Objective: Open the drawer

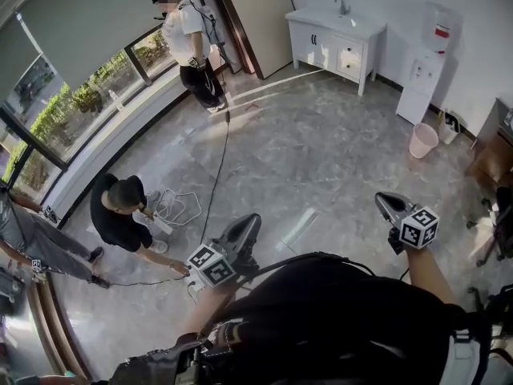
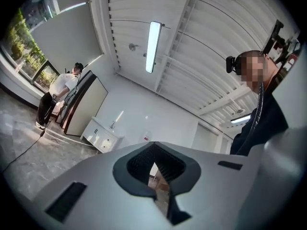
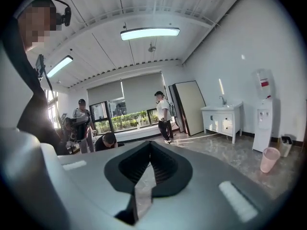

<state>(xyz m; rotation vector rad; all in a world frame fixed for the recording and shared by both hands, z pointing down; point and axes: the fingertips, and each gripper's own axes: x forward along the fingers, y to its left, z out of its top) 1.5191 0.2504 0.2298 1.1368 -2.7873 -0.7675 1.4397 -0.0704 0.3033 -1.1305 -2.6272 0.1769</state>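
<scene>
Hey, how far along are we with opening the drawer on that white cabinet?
Nothing looks done: the white cabinet stands across the room, its drawers looking closed. In hand: nothing; the left gripper and right gripper are shut and empty, out over the floor. Left: reach the cabinet, grip a drawer, pull it out.

The floor (image 1: pixel 321 159) is shiny, smooth grey stone, the cupboard (image 1: pixel 337 42) at the upper right looks smooth and white, and the pink bucket (image 1: pixel 423 140) looks plastic.

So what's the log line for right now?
left gripper: shut, empty | right gripper: shut, empty | cabinet: across room, drawers closed
</scene>
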